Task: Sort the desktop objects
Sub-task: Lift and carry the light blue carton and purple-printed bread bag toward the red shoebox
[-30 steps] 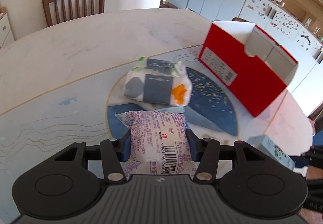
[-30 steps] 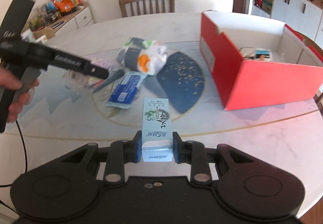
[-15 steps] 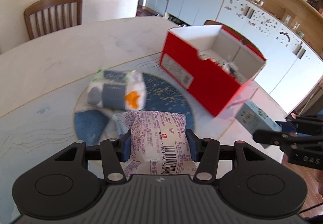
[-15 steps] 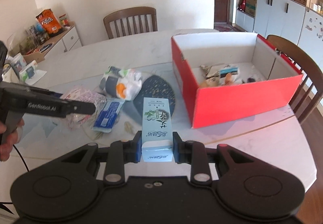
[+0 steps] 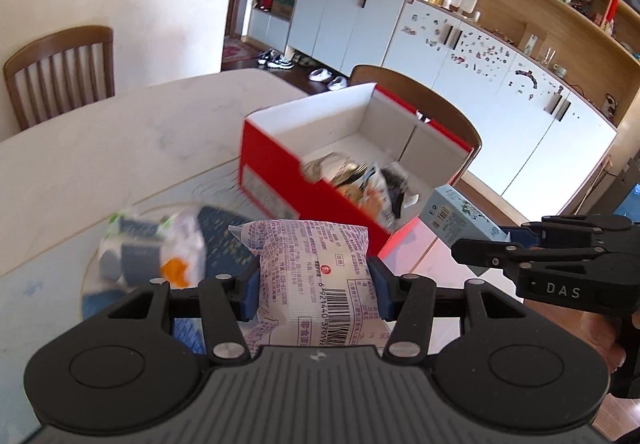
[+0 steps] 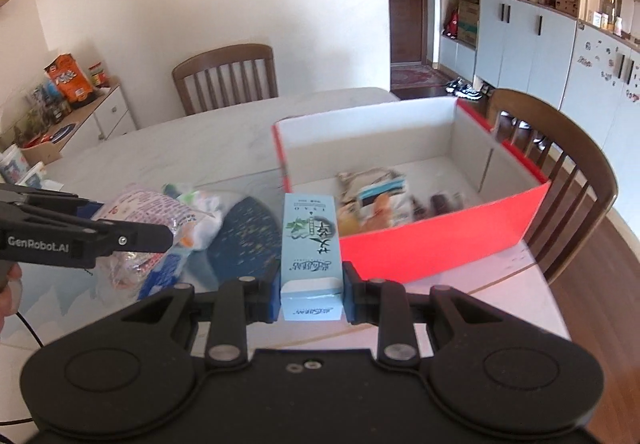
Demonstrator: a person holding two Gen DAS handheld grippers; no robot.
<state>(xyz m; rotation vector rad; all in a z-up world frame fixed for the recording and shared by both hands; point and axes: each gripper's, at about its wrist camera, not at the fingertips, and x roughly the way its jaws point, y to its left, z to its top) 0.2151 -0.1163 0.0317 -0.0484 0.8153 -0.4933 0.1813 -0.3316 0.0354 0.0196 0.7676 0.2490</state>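
While the red box (image 6: 440,244) is sitting ahead of both claws on the worktop (image 6: 200,132), I am holding two things up. My left claw (image 5: 314,286) is squeezing a snack packet (image 5: 316,276). My right claw (image 6: 310,292) is pinching a thin blue carton (image 6: 310,244), pointing longways at the box and nearer to it.

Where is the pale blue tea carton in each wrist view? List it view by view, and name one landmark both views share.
Left wrist view: the pale blue tea carton sits at right, held in the right gripper, just off the red box's near corner.
Right wrist view: bottom centre, upright in that gripper.
Shared landmark: the red box, centre in the left view, centre-right in the right view.
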